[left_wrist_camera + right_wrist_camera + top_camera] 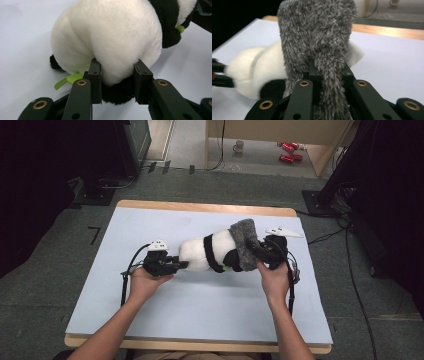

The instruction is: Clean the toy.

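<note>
Left gripper view shows the left gripper (117, 82) with its two black jaws partly closed on the rear end of a plush panda (107, 37). The pads press into the soft white fur from both sides, and a black plush part, probably a foot or the tail, bulges out between them. A small green tag (68, 80) sticks out just beside one jaw, under the white body. The panda lies on the pale blue table cover (22, 37), and another green piece is seen near its black limb at the far side.

Right gripper view shows the right gripper (328, 75) with its jaws almost fully together, pinching a fold of a grey fuzzy hat (317, 30). The grey fabric stands upright between the pads and rises above them. Behind it the white and black body of the panda (259, 67) is a little blurred.

From the high view, the left gripper (177, 265) is at the left end of the panda (210, 252) and the right gripper (262, 254) is at its right end, where the grey hat (245, 237) sits over the head part. The toy lies on its side near the middle of the table cover (200, 305), between the two hands. A cable trails from each gripper toward the person. Beyond the table, on the floor, stand a mug (239, 146) and some red objects (289, 151).
</note>
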A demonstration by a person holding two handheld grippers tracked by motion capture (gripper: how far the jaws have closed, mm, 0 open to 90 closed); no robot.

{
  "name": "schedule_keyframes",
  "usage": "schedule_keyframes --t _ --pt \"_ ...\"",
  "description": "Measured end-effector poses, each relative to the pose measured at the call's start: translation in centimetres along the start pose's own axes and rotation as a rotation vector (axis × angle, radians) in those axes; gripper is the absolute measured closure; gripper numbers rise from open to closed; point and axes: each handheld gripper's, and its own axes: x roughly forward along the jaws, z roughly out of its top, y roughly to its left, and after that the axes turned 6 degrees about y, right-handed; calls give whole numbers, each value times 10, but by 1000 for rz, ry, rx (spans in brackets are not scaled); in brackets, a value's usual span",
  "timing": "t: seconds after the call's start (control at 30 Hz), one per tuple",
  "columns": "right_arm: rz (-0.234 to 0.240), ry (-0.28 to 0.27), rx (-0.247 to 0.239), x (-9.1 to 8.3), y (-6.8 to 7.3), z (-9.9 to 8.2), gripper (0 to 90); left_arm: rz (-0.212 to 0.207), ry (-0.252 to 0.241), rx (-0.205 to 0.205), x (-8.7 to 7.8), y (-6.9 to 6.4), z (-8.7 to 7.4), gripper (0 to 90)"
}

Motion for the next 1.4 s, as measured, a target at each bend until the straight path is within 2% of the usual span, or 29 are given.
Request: schedule_keyframes --t 0.1,0.23,0.43,0.57,0.63,0.7,0.77,0.8,0.83,0.9,1.0,1.13,1.23,1.4 --pt "51 -30 -12 -8 14 4 788 0 0 1 0 -2 2 666" --pt "109 -31 -58 -5 40 5 788 1 3 4 -1 -5 4 667" --pt "196 21 -107 18 77 -4 787 11 -1 5 -1 -10 5 664" --pt "225 67 -143 36 95 -12 787 21 0 -1 -1 -13 4 662" --pt "239 101 -144 47 99 -18 784 22 -1 -7 -2 -15 4 661" --pt "238 152 -152 60 99 -24 777 39 13 1 0 -18 4 660" --pt "220 154 -182 66 95 -29 782 44 19 11 2 -19 2 659" --pt "218 165 -171 66 92 -29 785 45 16 12 2 -18 2 660" --pt "207 166 -177 65 91 -28 787 45 16 14 2 -17 2 661" --pt "153 171 -205 60 86 -25 798 37 16 12 2 -16 2 661" --pt "153 172 -179 54 76 -22 800 31 19 14 2 -15 4 662" --pt "108 143 -206 41 73 -17 799 14 26 -2 0 -9 4 662" --pt "96 114 -187 32 66 -12 797 12 28 -3 -1 -7 5 661" --pt "97 92 -118 21 46 -10 793 8 34 1 -1 -4 7 661"
